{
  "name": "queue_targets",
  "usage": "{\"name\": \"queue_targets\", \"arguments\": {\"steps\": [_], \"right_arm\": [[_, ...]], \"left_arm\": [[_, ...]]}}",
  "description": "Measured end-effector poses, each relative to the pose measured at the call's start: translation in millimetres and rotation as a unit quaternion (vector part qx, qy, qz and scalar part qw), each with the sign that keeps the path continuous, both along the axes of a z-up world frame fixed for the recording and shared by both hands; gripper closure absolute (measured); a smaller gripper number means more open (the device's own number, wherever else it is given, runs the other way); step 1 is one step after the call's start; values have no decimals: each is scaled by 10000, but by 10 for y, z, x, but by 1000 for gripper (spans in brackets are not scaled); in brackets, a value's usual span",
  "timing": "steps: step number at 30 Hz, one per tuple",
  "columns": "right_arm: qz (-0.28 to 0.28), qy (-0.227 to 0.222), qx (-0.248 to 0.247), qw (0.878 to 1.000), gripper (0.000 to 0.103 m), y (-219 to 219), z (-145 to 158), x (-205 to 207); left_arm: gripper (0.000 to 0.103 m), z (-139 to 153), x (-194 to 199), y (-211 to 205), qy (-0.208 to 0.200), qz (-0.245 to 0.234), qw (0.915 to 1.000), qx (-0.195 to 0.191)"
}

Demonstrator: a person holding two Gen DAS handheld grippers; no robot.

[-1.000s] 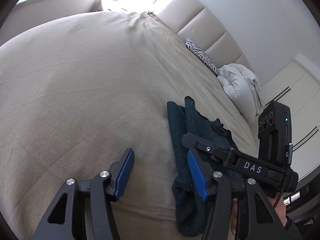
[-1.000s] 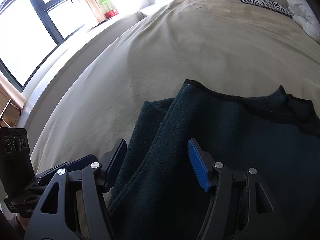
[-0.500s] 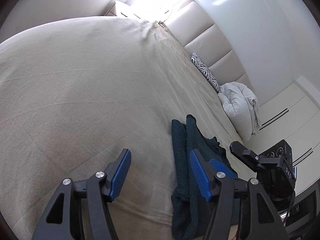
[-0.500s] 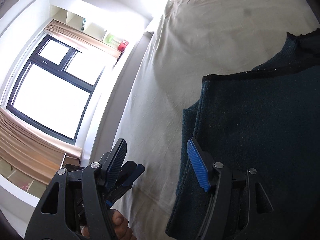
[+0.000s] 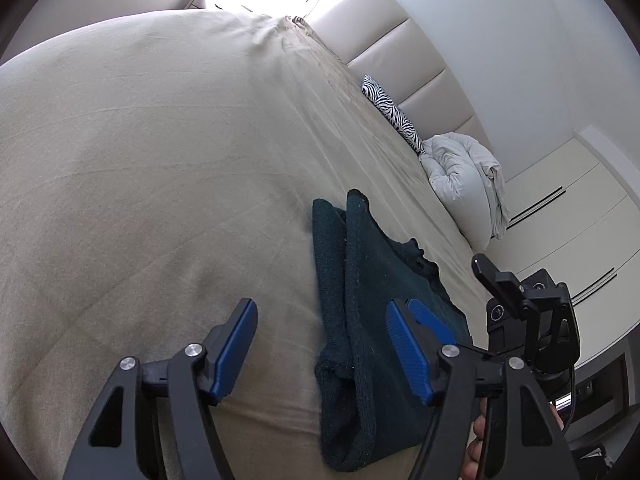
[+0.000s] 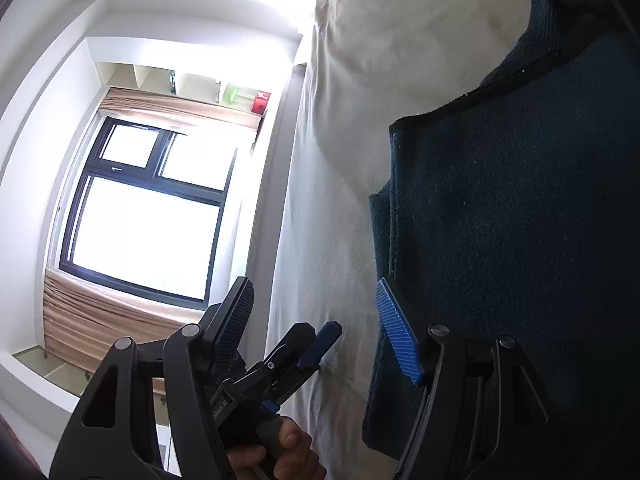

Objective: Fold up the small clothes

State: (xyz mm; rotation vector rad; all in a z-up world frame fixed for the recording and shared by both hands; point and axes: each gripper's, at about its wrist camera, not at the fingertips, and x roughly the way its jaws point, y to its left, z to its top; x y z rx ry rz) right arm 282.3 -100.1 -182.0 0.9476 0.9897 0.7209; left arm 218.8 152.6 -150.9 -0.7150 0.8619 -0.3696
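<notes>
A dark teal knit garment (image 5: 360, 300) lies folded on the beige bed sheet (image 5: 140, 160). My left gripper (image 5: 322, 344) hovers over its near left edge. Its jaws are opening, the cloth lies under the gap, and neither pad presses it. To the right, beside the garment, is my right gripper (image 5: 448, 286), held by a hand. In the right wrist view the garment (image 6: 520, 220) fills the right side. There my right gripper (image 6: 316, 316) is open and rolled on its side, with one blue pad at the cloth's edge. The left gripper's fingers (image 6: 324, 334) show between its jaws.
A zebra-print pillow (image 5: 394, 110) and a bundled white duvet (image 5: 464, 172) lie by the padded headboard (image 5: 400, 52). White wardrobe doors (image 5: 580, 216) stand beyond the bed's right side. On the other side of the bed are a window (image 6: 148, 216) and a shelf (image 6: 240, 98).
My left jaws have spread wider. The right gripper has rolled and slid off the garment's middle to its edge, and the window has swung into its view.
</notes>
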Motion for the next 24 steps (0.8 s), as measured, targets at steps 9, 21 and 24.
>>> {"name": "queue_targets", "arguments": {"steps": [9,21,24], "right_arm": [[85,319,189,9993,52,-304,-304,-56],[-108,202,522,9984,52,-840,-239,-225],[-182,158,554,9982,52,-1073,-165,-413]], "left_arm": [[20,-31,193,-255,328,-449,9979,324],[60,-126,585,-618,1249,-927,9877,175],[80,-173,605,-585,1377,-816,9869,202]]}}
